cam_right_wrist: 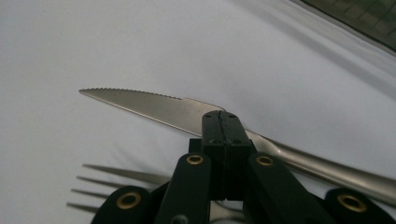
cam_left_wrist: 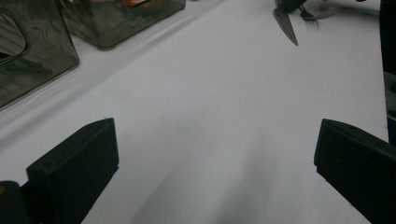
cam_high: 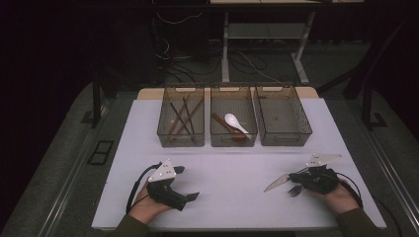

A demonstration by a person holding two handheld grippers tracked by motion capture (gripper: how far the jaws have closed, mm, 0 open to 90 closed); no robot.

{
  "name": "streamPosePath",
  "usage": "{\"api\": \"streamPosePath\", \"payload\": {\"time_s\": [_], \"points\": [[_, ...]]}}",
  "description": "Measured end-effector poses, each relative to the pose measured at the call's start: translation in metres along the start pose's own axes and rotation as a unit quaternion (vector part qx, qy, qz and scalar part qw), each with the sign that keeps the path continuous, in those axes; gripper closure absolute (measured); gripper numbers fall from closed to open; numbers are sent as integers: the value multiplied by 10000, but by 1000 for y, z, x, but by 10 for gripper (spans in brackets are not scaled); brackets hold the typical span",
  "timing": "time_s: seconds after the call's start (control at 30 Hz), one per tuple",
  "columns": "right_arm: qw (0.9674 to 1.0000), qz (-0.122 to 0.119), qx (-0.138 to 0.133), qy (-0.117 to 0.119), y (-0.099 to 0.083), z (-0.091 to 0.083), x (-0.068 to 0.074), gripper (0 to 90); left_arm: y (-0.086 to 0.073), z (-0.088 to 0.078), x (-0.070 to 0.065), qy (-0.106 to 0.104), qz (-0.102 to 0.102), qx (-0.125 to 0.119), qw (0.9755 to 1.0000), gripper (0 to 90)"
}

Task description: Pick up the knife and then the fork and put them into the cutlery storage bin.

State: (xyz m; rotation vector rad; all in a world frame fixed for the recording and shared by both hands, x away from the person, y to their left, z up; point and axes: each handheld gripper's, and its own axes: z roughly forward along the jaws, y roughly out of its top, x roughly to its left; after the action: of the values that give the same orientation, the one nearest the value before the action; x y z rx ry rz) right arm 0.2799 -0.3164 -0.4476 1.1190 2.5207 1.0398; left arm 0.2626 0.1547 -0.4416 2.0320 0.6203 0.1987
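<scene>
White table (cam_high: pixel 237 197); right gripper (cam_high: pixel 302 174) clamps knife (cam_high: pixel 276 183).

Three bins (cam_high: pixel 233 140) with chopsticks (cam_high: pixel 181 117), spoon (cam_high: pixel 235 123)

Three bins stand in a row at the far side of the counter (cam_high: pixel 123 148): chopsticks (cam_high: pixel 180 118) in the left bin (cam_high: pixel 181 115), a spoon (cam_high: pixel 235 123) in the middle bin (cam_high: pixel 233 115), the right bin (cam_high: pixel 282 115) beside it. Knife (cam_high: pixel 277 182) and fork (cam_high: pixel 295 190) lie near right, together.

Dark room, grey floor (cam_high: pixel 59 148), white-legged desk (cam_high: pixel 267 44) behind.
</scene>
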Motion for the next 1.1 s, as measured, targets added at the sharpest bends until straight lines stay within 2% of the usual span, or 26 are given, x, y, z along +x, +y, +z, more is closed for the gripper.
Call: {"api": "streamPosePath", "payload": {"time_s": [0.3, 0.77, 0.87, 0.97, 1.1], "points": [[9999, 9, -83, -105, 9, 10, -4, 893, 1, 0, -1, -5, 22, 1, 10000, 0], [9996, 102, -89, -246, 27, 26, -20, 893, 0, 0, 0, -3, 12, 1, 10000, 0], [9995, 20, -18, -302, 27, 22, -21, 893, 0, -1, 0, 3, 1, -24, 10000, 0], [9989, 215, -110, -400, 24, 7, -29, 893, 0, -1, 1, 7, -5, 2, 10000, 0], [9983, 345, -70, -472, 13, -12, -37, 893, 1, -1, 1, -1, -5, -14, 10000, 0]]}}
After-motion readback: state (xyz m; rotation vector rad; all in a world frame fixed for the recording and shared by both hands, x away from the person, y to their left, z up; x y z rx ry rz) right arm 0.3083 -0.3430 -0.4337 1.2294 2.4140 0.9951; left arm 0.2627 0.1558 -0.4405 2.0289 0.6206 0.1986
